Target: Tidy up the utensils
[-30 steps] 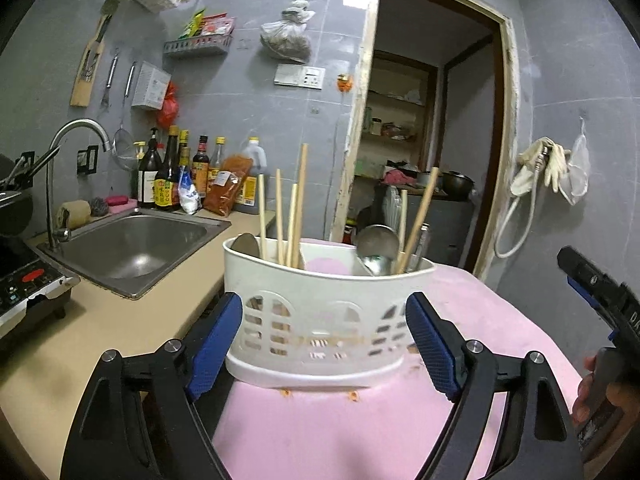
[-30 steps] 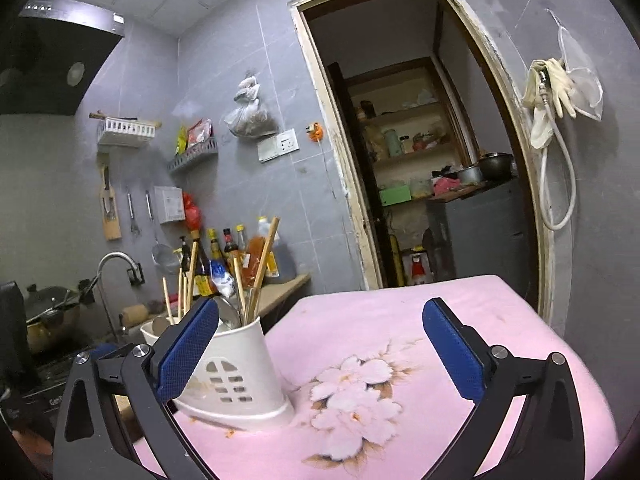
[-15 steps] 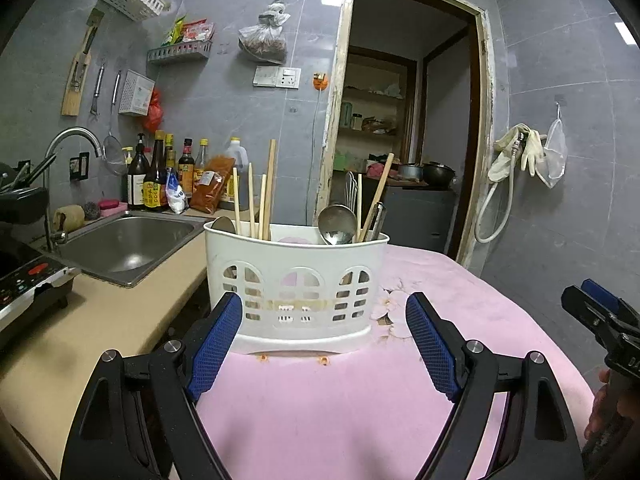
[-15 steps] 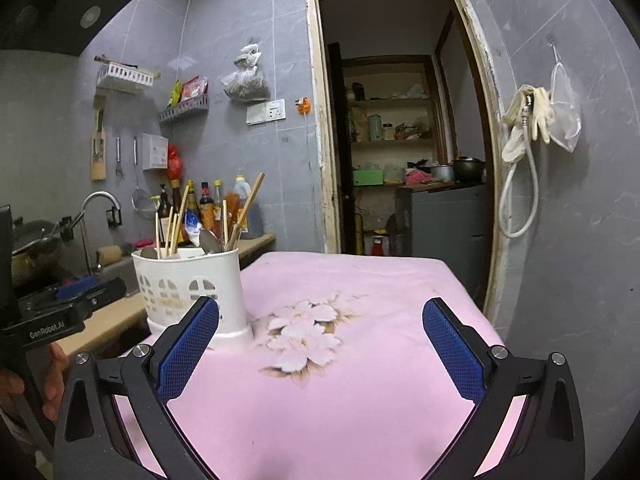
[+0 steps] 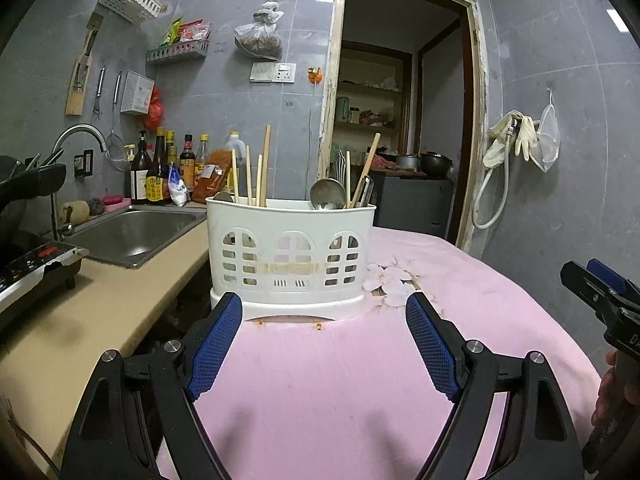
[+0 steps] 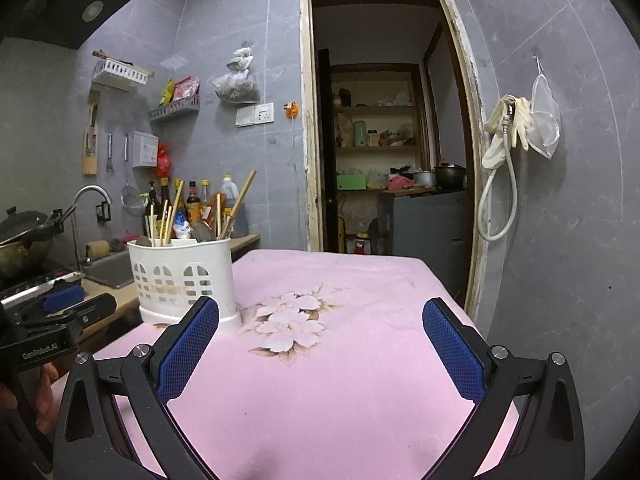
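Observation:
A white slotted utensil holder point(image 5: 290, 256) stands upright on the pink flowered tablecloth point(image 5: 340, 380), near its left edge. Wooden chopsticks point(image 5: 262, 168) fill its left side; a metal spoon point(image 5: 327, 194) and more chopsticks stand on its right. My left gripper point(image 5: 324, 344) is open just in front of the holder, apart from it, nothing between its pads. In the right wrist view the holder point(image 6: 182, 276) sits at the left, and my right gripper point(image 6: 320, 356) is open over the bare cloth, empty. The left gripper's side point(image 6: 60, 312) shows at that view's left edge.
A beige counter point(image 5: 80, 312) with a steel sink point(image 5: 136, 232), tap and cooktop point(image 5: 32, 268) runs left of the table. Sauce bottles point(image 5: 160, 176) line the wall behind. A doorway point(image 6: 384, 152) opens beyond the table; gloves and a hose point(image 6: 508, 152) hang on the right wall.
Both grippers have drawn back from the holder, which now looks smaller and farther in both views. The left gripper's jaws no longer flank it. The right wrist view has rolled level.

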Tool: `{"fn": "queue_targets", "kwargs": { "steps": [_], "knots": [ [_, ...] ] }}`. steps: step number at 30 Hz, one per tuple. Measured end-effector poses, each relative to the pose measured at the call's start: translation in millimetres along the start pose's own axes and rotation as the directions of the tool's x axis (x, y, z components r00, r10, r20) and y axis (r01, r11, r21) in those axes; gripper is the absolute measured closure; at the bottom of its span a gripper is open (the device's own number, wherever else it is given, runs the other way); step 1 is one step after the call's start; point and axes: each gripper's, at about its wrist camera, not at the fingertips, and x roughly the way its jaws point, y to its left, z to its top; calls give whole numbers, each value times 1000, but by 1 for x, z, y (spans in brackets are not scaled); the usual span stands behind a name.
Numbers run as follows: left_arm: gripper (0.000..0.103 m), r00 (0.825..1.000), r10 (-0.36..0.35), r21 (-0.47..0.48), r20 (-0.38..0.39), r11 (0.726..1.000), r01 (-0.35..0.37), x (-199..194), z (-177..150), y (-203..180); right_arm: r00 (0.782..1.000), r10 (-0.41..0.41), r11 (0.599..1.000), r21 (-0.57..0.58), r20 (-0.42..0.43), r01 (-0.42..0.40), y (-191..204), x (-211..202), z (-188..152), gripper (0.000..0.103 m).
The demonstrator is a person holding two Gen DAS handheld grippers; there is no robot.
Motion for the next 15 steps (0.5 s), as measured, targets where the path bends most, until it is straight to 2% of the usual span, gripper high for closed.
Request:
{"fn": "queue_targets", "kwargs": {
  "steps": [15],
  "knots": [
    [23, 1000, 4, -1, -2, 1000, -4, 2, -2, 0, 1000, -11, 1000, 6, -7, 11, -3, -1, -2, 0]
  ]
}}
